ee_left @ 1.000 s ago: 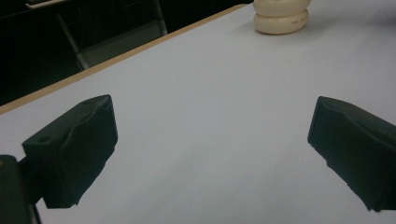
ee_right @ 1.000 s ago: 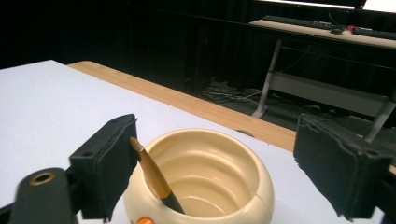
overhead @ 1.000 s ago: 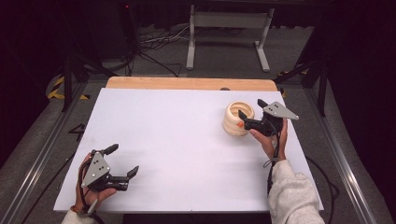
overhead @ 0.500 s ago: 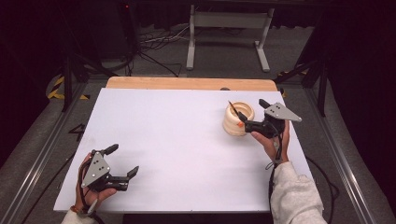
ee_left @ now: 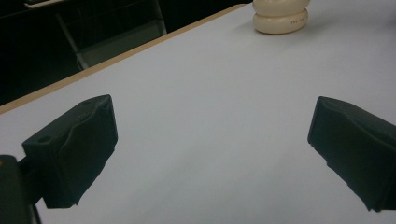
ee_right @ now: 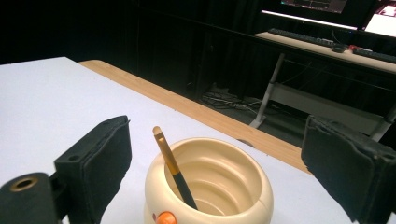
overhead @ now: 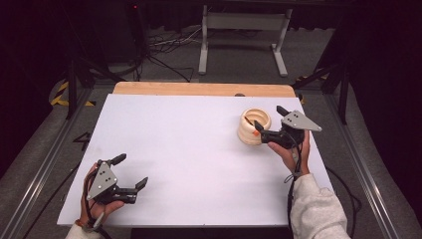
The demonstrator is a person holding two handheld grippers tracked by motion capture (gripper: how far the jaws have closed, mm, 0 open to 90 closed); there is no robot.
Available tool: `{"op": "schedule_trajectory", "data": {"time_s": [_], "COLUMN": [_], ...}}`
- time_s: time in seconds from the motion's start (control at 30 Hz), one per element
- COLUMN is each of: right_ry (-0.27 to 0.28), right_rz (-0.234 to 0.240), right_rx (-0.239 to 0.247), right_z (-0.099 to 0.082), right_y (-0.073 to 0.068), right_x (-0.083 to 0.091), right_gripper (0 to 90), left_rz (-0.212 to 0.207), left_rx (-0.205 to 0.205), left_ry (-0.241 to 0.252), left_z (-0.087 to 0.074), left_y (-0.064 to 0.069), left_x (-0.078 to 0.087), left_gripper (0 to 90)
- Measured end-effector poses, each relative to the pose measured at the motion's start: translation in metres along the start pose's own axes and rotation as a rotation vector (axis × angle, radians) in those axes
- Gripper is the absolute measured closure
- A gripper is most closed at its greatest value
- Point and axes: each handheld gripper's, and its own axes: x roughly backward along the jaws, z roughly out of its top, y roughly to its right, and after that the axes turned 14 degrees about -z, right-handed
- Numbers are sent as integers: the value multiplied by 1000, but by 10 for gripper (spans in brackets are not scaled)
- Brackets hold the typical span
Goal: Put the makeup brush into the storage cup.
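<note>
Pen [ee_right: 173,170] now in pot [ee_right: 210,186]: tip down inside, upper end leaning on the near rim and projecting above it, just over the orange knob [ee_right: 166,218] on the pot's front. Half a second back, seen standing higher above the rim, beside the right gripper [overhead: 268,117]; now lower and free of both jaws. Right jaws spread wide, one on each side of the pot, gripping nothing, touching neither pen nor pot as far as visible. Pot upright at the far right of the tabletop [overhead: 199,149], near the wooden back edge. Left gripper [overhead: 131,170] parked at the near left corner, well apart from the pot, jaws open and empty, unchanged over the last second. Judged result: release complete, insertion step done. For the next move, draw the right gripper straight back and up, keeping the jaws spread to clear the projecting pen end. Risk: a brushing jaw tipping the pen out or shifting the pot.
</note>
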Motion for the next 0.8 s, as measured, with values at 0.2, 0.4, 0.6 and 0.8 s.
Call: {"op": "schedule_trajectory", "data": {"time_s": [0.2, 0.4, 0.6, 0.8], "right_ry": [2, -11, 17, 18], "right_rz": [9, 5, 5, 2], "right_rx": [4, 23, 13, 13], "right_z": [0, -2, -4, -7], "right_y": [0, -2, 0, 0], "right_x": [3, 5, 13, 18], "right_gripper": [91, 91, 75, 57], "left_rz": [-2, -2, -1, 1], "left_rx": [3, 6, 3, 0], "left_ry": [-1, -4, -4, -12], "left_z": [0, 0, -1, -1], "left_y": [0, 0, 0, 0], "left_x": [0, 0, -1, -1], "left_gripper": [25, 25, 24, 24]}}
